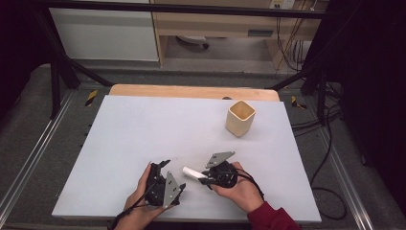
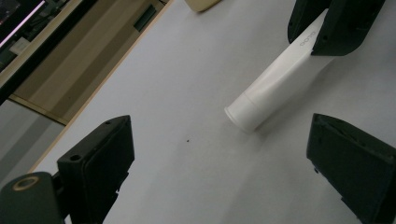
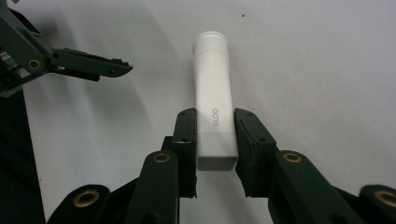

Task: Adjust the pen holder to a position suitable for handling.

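Note:
A white tube [image 1: 192, 172] marked GLOO [image 3: 214, 93] lies low over the pale table [image 1: 143, 129], near its front edge. My right gripper [image 1: 203, 178] is shut on the tube's flat crimped end, with both pads pressed on its sides [image 3: 215, 122]. The round cap end [image 2: 240, 116] points toward my left gripper [image 1: 160, 166]. That gripper [image 2: 219, 128] stands open, its jaws wide apart; the cap lies just ahead of the gap and touches neither jaw. One left jaw [image 3: 88, 65] shows at the upper left of the right gripper view.
A beige square cup [image 1: 240, 118] stands upright at the back right of the table, and its base edge [image 2: 201, 3] shows in the left gripper view. A wooden strip [image 1: 191, 91] borders the far edge. Black frame posts and cables flank the table.

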Demonstrator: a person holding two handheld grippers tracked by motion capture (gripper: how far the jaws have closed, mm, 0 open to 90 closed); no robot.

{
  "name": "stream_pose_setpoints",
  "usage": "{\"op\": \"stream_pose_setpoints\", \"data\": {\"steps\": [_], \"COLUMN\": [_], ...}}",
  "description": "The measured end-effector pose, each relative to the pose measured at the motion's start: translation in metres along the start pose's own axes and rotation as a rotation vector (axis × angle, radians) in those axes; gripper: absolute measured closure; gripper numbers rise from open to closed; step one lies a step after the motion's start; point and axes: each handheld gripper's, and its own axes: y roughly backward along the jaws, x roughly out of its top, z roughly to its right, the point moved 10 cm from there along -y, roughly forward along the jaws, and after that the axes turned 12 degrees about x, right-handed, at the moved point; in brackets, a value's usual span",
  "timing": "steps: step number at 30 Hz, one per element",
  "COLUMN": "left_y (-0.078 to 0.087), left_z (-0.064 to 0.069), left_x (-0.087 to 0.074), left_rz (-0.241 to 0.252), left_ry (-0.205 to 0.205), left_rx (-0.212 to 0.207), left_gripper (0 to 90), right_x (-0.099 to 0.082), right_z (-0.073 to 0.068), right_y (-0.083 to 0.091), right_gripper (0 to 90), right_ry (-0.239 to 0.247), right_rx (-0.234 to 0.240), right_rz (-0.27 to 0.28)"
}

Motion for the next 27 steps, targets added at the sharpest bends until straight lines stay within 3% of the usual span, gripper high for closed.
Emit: {"op": "stream_pose_setpoints", "data": {"steps": [10, 27], "left_y": [0.0, 0.003], "left_z": [0.002, 0.009], "left_x": [0.0, 0.007], "left_rz": [0.004, 0.051], "left_ry": [-0.036, -0.212], "left_rx": [0.009, 0.06], "left_gripper": [10.2, 16.1], "right_x": [0.0, 0.017], "right_z": [-0.001, -0.01], "right_y": [0.0, 0.005], "right_gripper": [71.1, 71.1], "right_ry": [-0.004, 0.024], "right_rx": [0.004, 0.022], "right_rz": [0.0, 0.015]}}
